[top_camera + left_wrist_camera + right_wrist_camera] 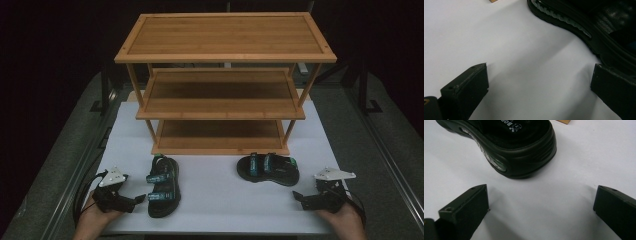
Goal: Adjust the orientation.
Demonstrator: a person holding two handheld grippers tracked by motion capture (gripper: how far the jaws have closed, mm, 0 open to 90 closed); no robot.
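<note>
At the frame's bottom, both tongs are being held apart, empty: left tongs (134, 196) beside the lengthwise left sandal (163, 185), right tongs (299, 198) below the crosswise right sandal (268, 168).

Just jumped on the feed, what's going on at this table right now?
A person holds a gripper in each hand at the near edge of the white table. Both stand open and hold nothing. The left gripper sits just beside the left sandal, which lies lengthwise; the right gripper faces the right sandal, which lies crosswise, with a gap between them. Behind the sandals stands a three-tier wooden rack, its shelves bare. Neither sandal has been picked up.
</note>
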